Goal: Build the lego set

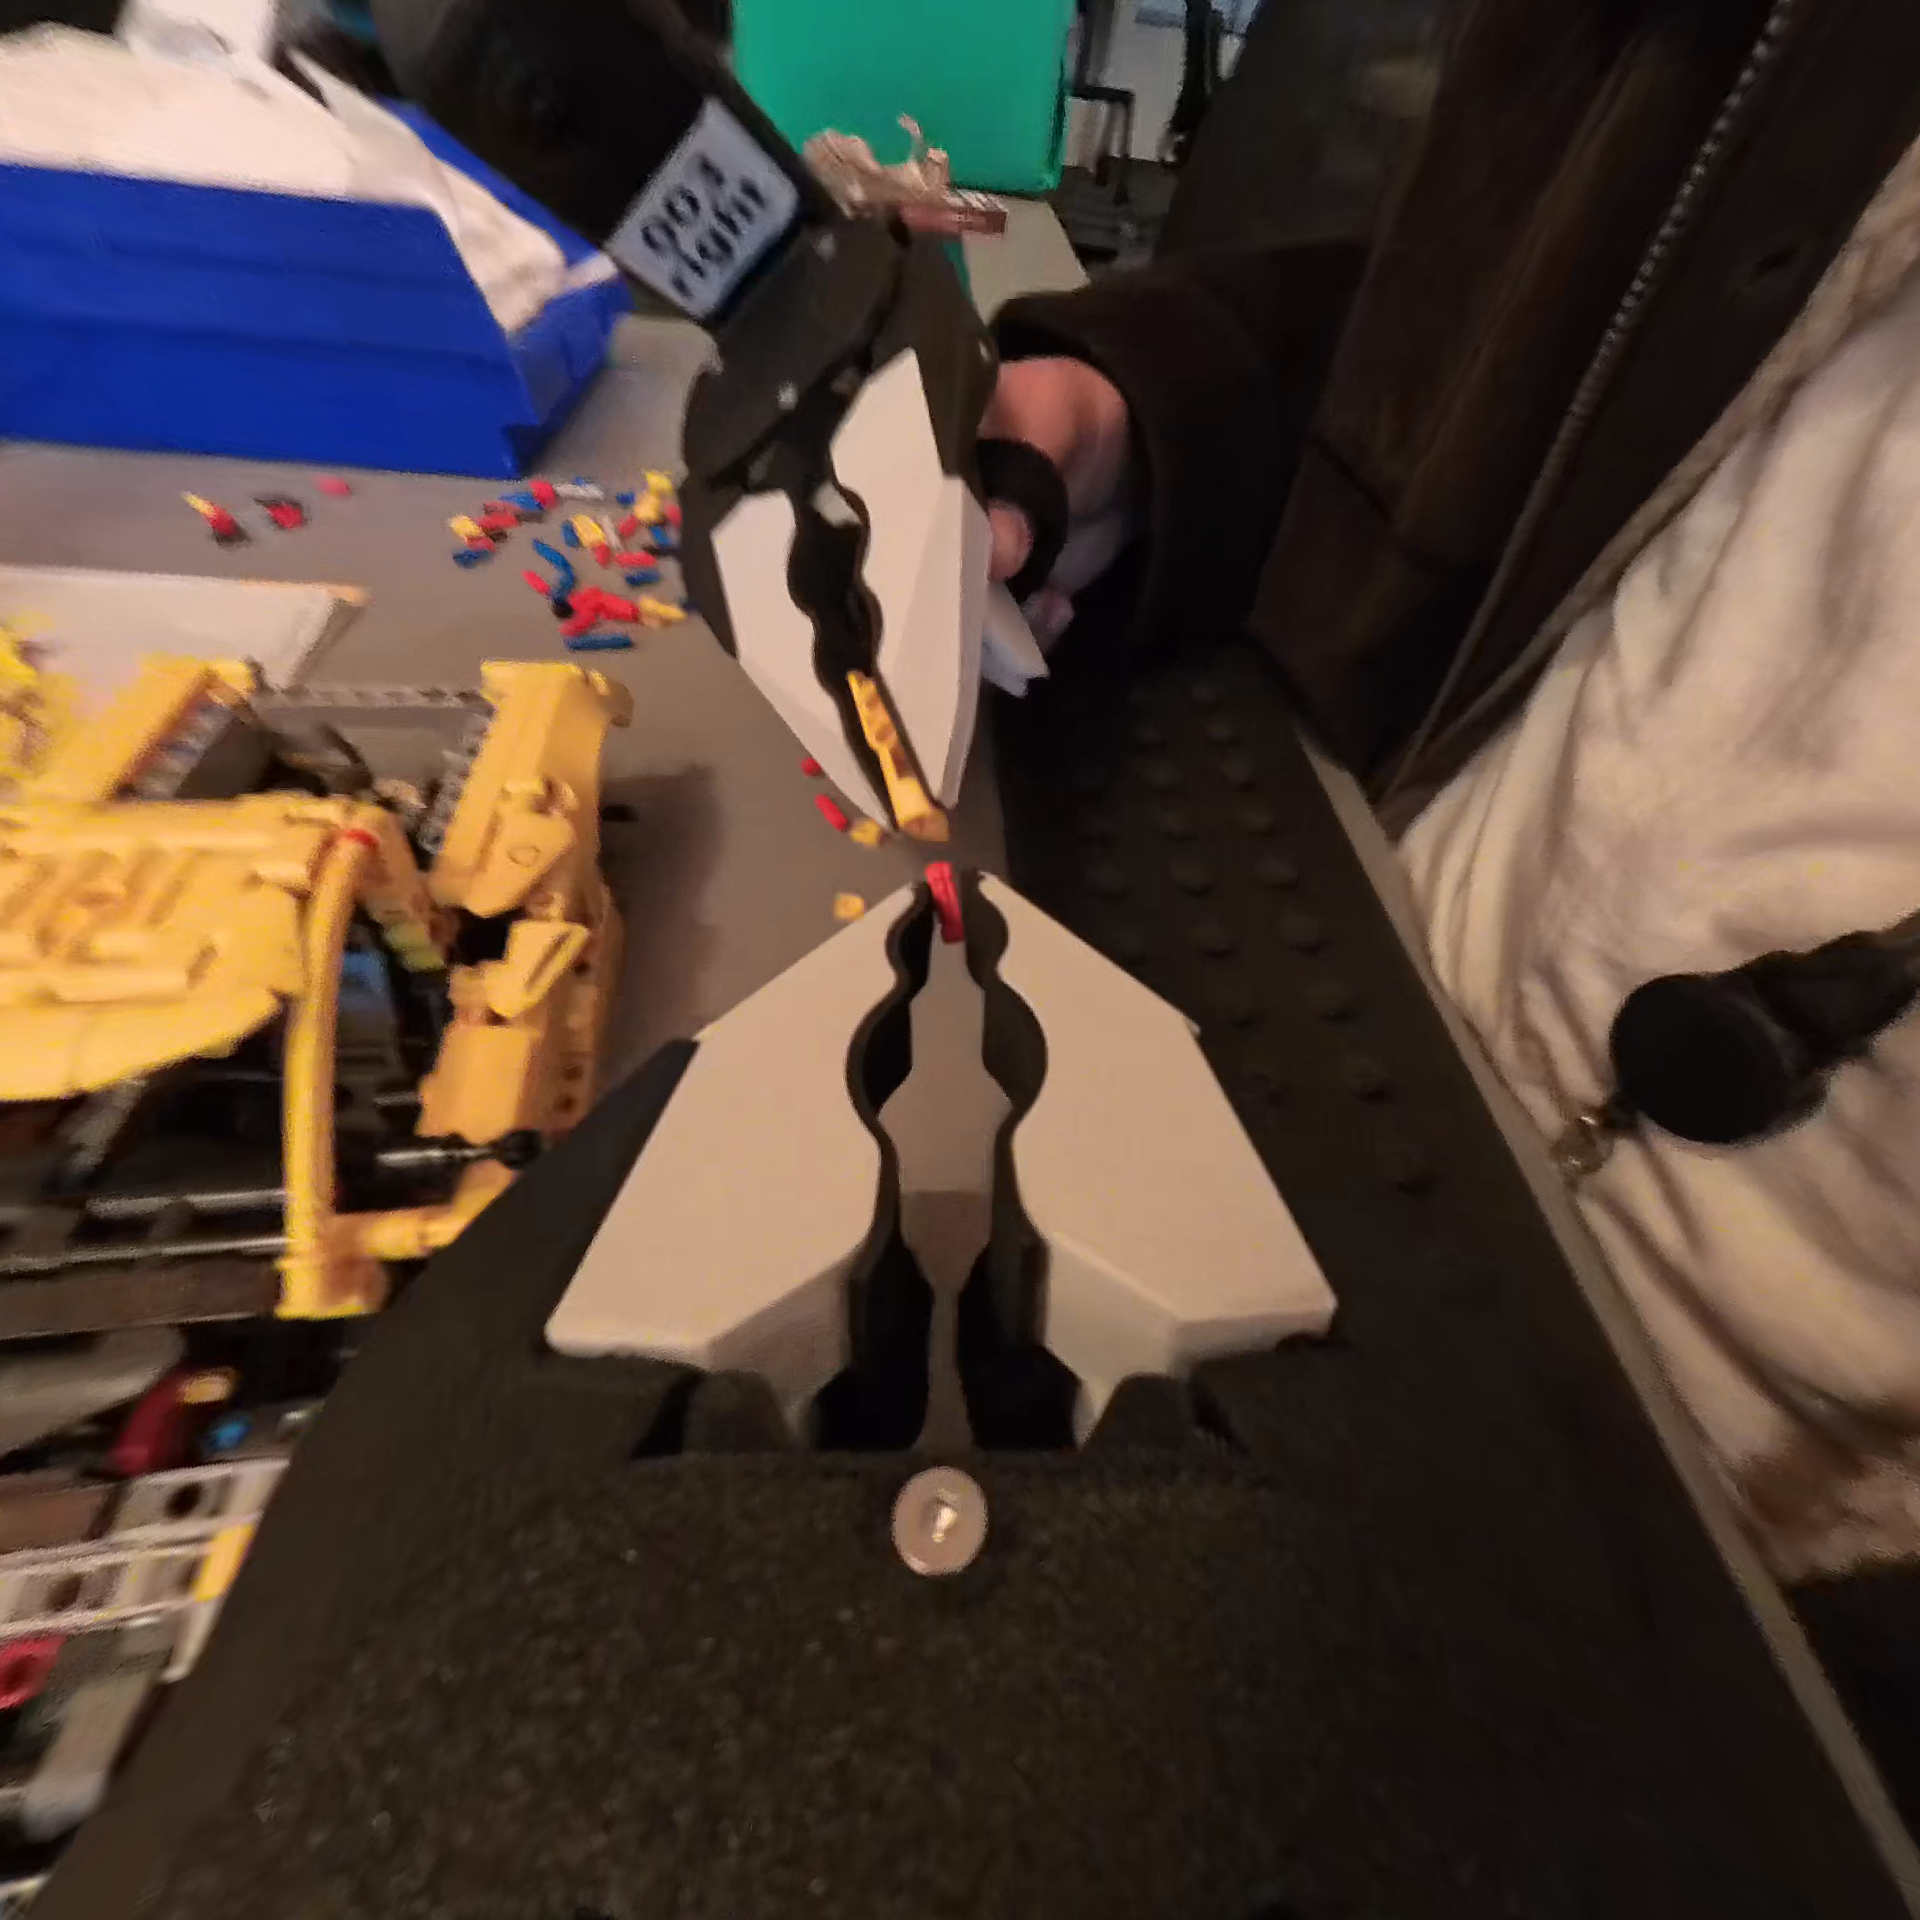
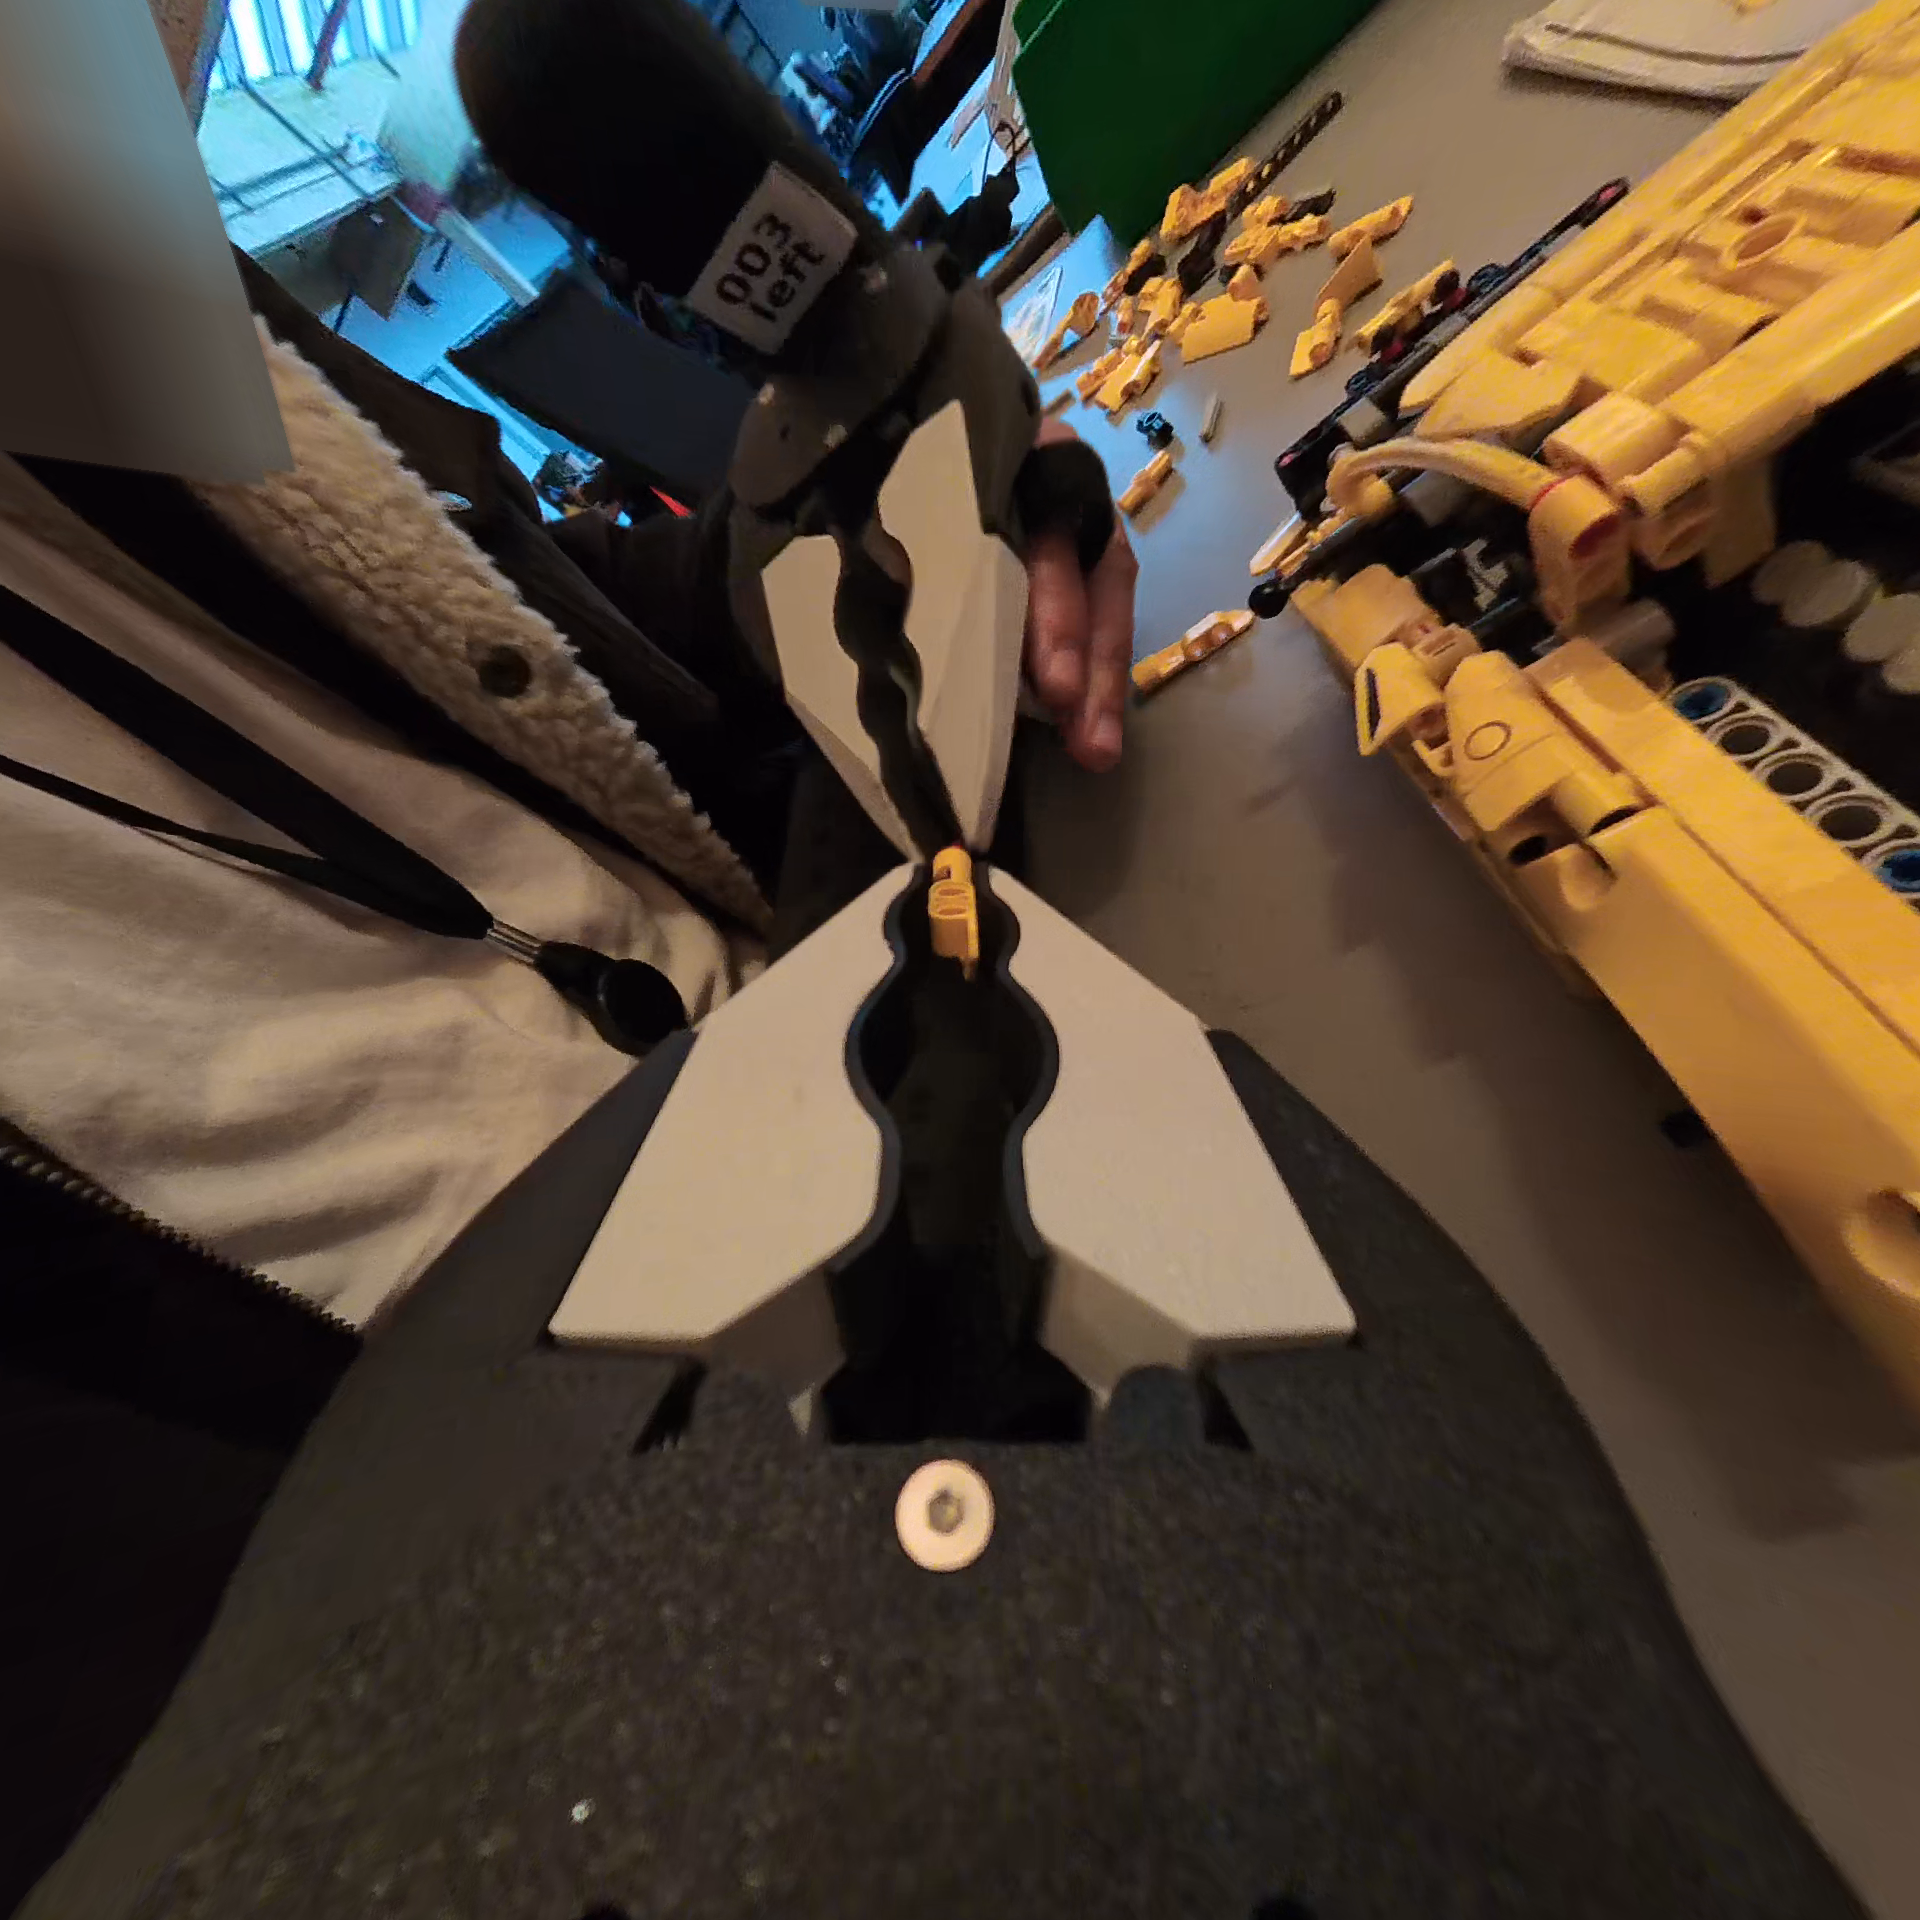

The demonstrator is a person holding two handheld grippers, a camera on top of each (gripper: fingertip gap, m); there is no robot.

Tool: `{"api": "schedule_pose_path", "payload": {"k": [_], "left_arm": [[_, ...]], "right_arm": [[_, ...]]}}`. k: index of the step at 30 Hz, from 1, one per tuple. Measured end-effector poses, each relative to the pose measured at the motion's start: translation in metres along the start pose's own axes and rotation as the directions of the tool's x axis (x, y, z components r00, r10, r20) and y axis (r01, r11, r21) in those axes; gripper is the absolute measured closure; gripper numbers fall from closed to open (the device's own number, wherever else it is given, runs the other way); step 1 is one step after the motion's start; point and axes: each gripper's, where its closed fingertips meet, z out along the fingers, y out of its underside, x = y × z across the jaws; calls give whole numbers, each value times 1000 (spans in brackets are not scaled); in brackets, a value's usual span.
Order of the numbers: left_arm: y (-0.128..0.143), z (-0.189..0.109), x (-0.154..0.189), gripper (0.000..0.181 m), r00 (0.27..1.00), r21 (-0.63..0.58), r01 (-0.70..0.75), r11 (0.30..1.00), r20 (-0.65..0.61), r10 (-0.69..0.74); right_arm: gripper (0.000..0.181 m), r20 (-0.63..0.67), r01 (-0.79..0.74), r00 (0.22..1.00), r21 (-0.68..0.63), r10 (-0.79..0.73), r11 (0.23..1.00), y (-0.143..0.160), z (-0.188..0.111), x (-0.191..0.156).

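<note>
fingers [image 1: 1132,1132] pinching red pin [image 1: 943,900], yellow model [image 1: 312,914] beside

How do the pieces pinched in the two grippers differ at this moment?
Colour: the left gripper holds a red piece; the right gripper holds a yellow piece.
Size: the yellow piece looks longer and bulkier than the small red one.
Detail: round holes show in the yellow piece; the red piece is too blurred to tell.
Shared: each is clamped at the fingertips, tip to tip with the other gripper.
</note>
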Motion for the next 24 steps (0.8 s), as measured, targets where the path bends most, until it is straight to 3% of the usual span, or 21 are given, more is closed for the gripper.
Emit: {"api": "schedule_pose_path", "payload": {"k": [3, 7, 10, 14, 19, 24], "left_arm": [[7, 5, -1, 167, 1000, -49, -1, 999, 15, 2], [10, 5, -3, 181, 999, -65, -17, 998, 32, 19], [13, 4, -6, 181, 999, -81, -15, 997, 49, 19], [22, 5, -6, 177, 998, -142, -26, 990, 47, 33], [28, 16, -5, 170, 996, -199, -76, 977, 37, 85], [36, 41, -5, 162, 995, -328, -100, 939, -23, 98]], "right_arm": [[175, 2, -10, 1000, 0, 10, 1000, 3, 2, -1], [175, -27, 3, 1000, -18, -4, 1000, 5, 2, 3], [174, -101, 19, 995, -40, -23, 999, 7, -5, 13], [175, -271, 47, 960, -68, -64, 997, 9, -33, 31], [175, -385, 44, 921, -48, -59, 998, 20, -68, 32], [175, -406, 70, 911, -15, -70, 997, 35, -75, 25]]}}
